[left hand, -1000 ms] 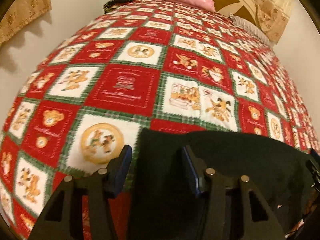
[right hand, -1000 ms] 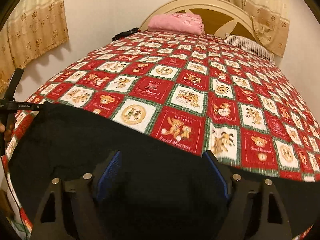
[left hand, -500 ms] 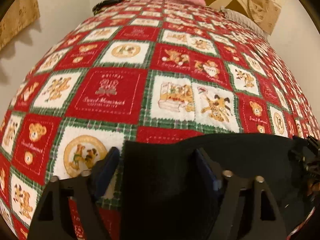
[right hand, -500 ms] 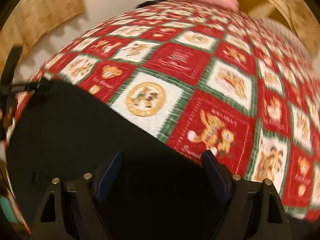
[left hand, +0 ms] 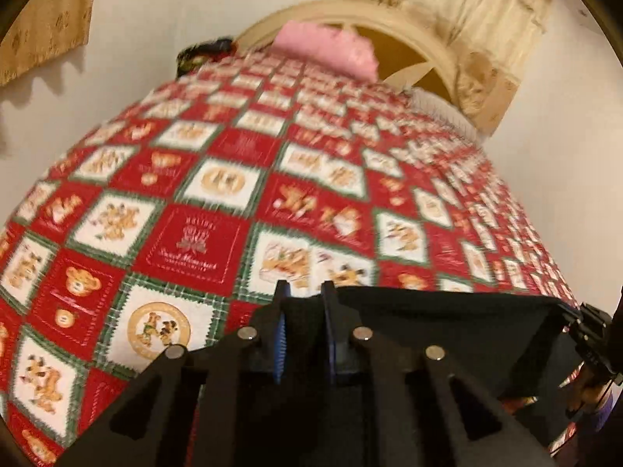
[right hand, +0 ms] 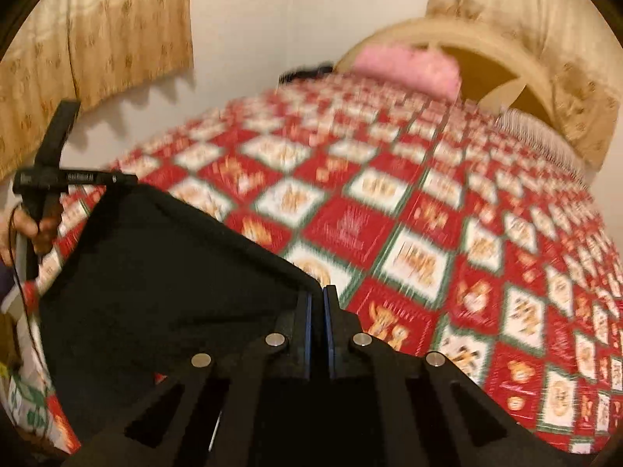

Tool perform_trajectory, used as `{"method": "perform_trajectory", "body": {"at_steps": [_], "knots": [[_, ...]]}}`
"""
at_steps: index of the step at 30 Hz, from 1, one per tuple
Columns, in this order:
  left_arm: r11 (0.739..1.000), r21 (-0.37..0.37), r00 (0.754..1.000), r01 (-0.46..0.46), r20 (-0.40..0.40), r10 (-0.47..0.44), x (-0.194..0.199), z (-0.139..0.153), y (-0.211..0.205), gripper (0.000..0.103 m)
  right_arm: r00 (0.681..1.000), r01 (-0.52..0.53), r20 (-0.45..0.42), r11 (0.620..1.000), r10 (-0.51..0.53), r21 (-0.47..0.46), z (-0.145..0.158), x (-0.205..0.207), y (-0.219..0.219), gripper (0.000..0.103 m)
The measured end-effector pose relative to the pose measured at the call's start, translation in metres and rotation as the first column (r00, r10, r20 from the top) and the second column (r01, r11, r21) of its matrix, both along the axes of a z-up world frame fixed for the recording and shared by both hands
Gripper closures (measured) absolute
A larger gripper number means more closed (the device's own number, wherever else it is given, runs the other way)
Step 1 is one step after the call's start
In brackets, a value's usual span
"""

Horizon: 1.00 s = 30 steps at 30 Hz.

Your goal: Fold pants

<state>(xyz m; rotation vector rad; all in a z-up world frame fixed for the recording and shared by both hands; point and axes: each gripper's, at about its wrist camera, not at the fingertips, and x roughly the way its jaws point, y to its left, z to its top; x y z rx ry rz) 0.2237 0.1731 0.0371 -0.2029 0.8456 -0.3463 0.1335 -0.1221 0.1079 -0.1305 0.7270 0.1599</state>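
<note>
The black pants [left hand: 447,327] lie at the near end of the bed with their far edge lifted and stretched between both grippers. My left gripper [left hand: 303,292] is shut on the pants' left corner. In the right wrist view the pants [right hand: 155,272] spread to the left, and my right gripper [right hand: 316,295] is shut on their right corner. The right gripper shows at the right edge of the left wrist view [left hand: 588,330]. The left gripper shows at the left of the right wrist view [right hand: 50,179].
The bed carries a red, white and green patchwork quilt [left hand: 241,210]. A pink pillow [left hand: 327,48] lies by the cream headboard [right hand: 486,58] at the far end. A dark object [left hand: 202,52] lies at the far left corner. Walls and curtains stand close on both sides.
Both grippers have closed on the pants' edge. They have lifted it off the quilt, and both views have tilted up toward the headboard.
</note>
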Motion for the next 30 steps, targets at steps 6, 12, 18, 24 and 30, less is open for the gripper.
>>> {"method": "perform_trajectory", "body": {"at_steps": [6, 12, 18, 24, 30], "knots": [[0.999, 0.042, 0.993, 0.015, 0.118, -0.019, -0.059, 0.032, 0.002, 0.086, 0.989, -0.087, 0.119, 0.996, 0.084, 0.022, 0.029, -0.067, 0.031, 0.098], [1.0, 0.025, 0.986, -0.018, 0.169, 0.014, -0.119, 0.022, 0.022, 0.086, 0.966, -0.179, 0.175, 0.982, 0.188, -0.067, 0.015, -0.141, 0.071, 0.098], [0.997, 0.03, 0.985, -0.065, 0.164, 0.06, -0.17, -0.011, 0.04, 0.086, 0.965, -0.234, 0.096, 0.968, 0.242, -0.09, -0.031, -0.186, 0.089, 0.098], [0.969, 0.162, 0.982, -0.188, 0.068, 0.179, -0.185, -0.06, 0.062, 0.086, 0.97, -0.242, -0.04, 0.967, 0.24, -0.077, -0.091, -0.204, 0.098, 0.097], [0.933, 0.18, 0.948, -0.311, -0.003, 0.317, -0.194, -0.074, 0.095, 0.085, 0.967, -0.246, -0.082, 0.968, 0.241, -0.057, -0.113, -0.21, 0.096, 0.093]]}}
